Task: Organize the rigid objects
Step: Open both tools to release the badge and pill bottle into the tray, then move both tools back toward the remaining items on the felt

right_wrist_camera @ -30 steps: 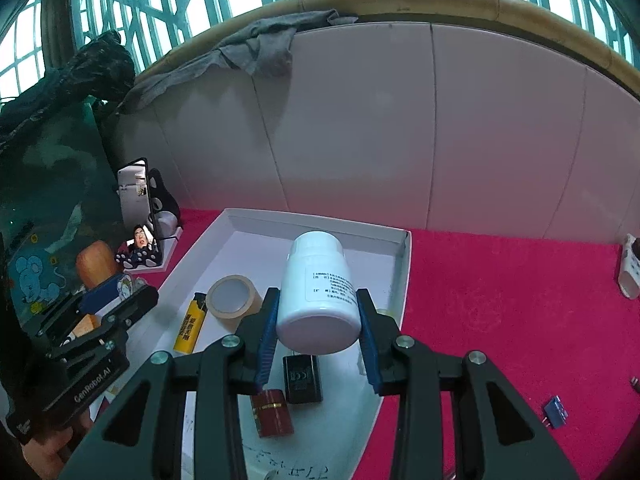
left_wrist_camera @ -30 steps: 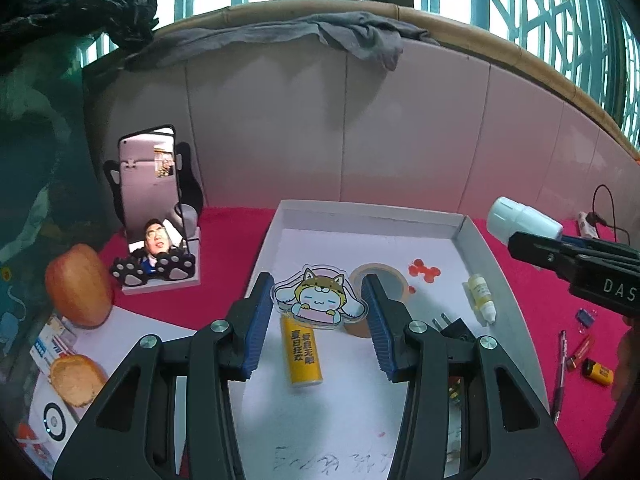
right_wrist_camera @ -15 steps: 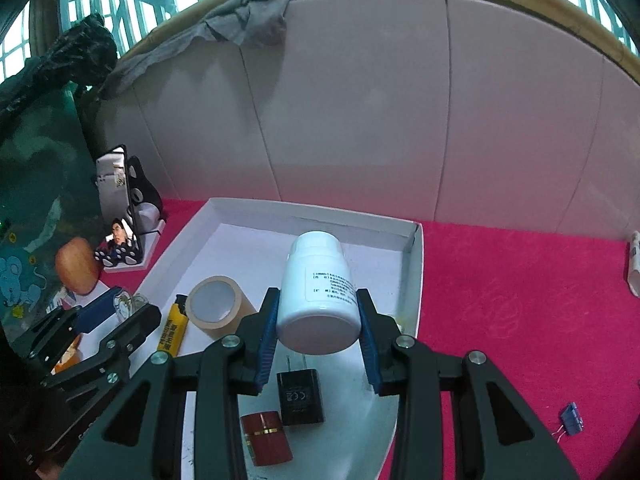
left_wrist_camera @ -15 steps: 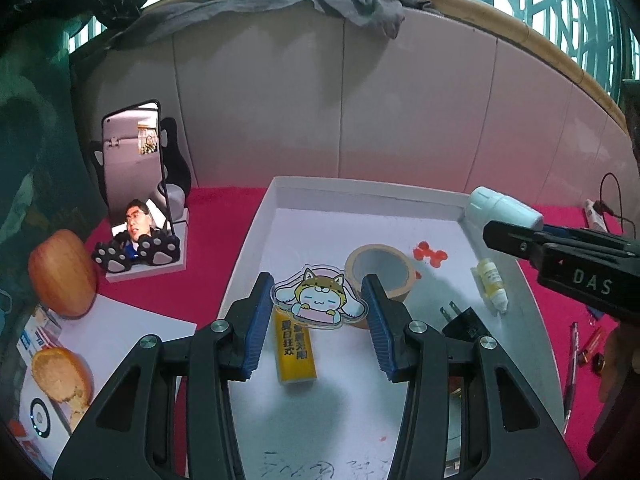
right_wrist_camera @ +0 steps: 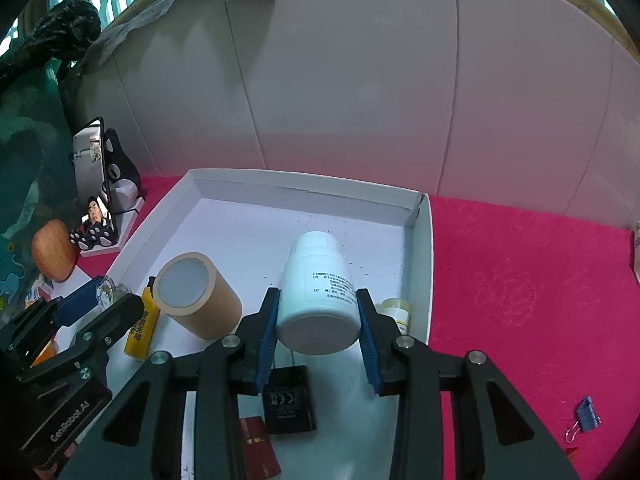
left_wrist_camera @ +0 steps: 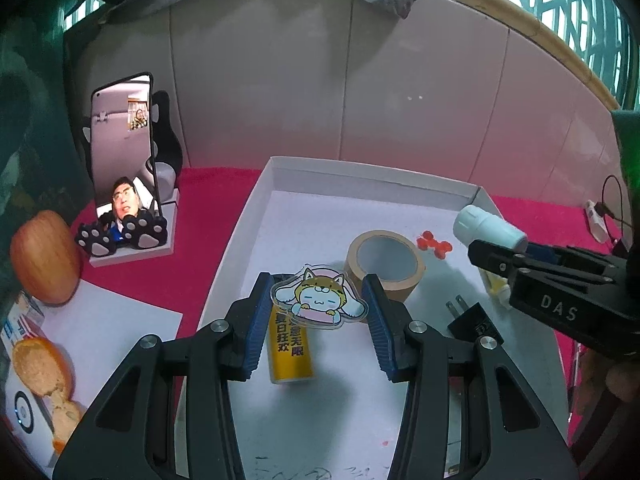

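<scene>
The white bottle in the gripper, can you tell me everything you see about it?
The white bottle looks like smooth plastic, with a round body, a narrower screw cap and a label of small black print. The right gripper clamps its body from both sides and holds it tilted, flat bottom toward the camera, cap pointing away. It hangs over the white tray, near the tray's right wall. Only the gripper touches it.

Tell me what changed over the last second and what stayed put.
Both grippers carried their loads further in over the white tray. The right gripper moved the white bottle in, and the left gripper brought the cartoon charm closer to the tape roll. Nothing was let go. The tape roll, yellow lighter and black charger stayed where they lay.
</scene>
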The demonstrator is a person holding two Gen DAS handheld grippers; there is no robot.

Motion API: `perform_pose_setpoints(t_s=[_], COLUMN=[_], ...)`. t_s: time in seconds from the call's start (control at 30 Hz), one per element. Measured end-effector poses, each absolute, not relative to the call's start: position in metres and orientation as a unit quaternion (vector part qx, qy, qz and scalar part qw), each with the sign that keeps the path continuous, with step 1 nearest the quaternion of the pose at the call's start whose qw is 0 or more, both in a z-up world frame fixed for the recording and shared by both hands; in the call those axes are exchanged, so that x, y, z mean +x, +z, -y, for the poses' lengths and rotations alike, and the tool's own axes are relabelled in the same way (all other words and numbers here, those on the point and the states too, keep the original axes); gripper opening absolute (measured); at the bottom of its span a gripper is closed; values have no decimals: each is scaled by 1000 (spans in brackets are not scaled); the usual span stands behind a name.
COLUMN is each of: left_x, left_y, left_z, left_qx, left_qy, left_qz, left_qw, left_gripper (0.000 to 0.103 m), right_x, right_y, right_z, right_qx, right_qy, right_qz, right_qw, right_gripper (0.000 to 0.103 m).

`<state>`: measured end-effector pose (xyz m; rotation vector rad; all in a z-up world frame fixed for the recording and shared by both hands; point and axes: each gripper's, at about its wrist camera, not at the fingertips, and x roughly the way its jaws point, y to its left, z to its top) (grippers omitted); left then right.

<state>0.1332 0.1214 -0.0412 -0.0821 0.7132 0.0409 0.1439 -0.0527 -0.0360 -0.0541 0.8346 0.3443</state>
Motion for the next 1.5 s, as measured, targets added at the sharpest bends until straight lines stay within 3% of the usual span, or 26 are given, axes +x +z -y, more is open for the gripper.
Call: perform_pose_setpoints(t_s=[0.33, 0.4, 0.43, 0.47, 0.53, 0.57, 1.5], left_x=[135, 134, 133, 131, 126, 122, 68], left_y=[-49, -48, -47, -46, -42, -39, -6], left_z=[-122, -124, -124, -126, -130, -133, -92], left_qx=[-63, -69, -66, -62, -65, -66, -47], left_qy=[13, 21, 27, 41, 53, 56, 6], left_qz=[-361, -361, -360, -354, -345, -339, -306], left_qw=[930, 930, 930, 932, 935, 937, 951], left_gripper=[46, 54, 68, 82, 96, 103, 103], right_x=[139, 137, 136, 135, 133, 131, 45], right_y=[-34, -35, -35, -33, -30, -28, 44], right_z=[42, 42, 44, 48, 56, 61, 194], right_qx=[-53, -54, -51, -49, -34, -27, 12], right_qy=[149, 148, 145, 132, 130, 130, 109], right_qz=[-397, -396, -394, -388, -379, -375, -266], right_qw=[904, 904, 906, 911, 916, 917, 958], right_gripper=[40, 71, 93, 98, 103, 103, 103])
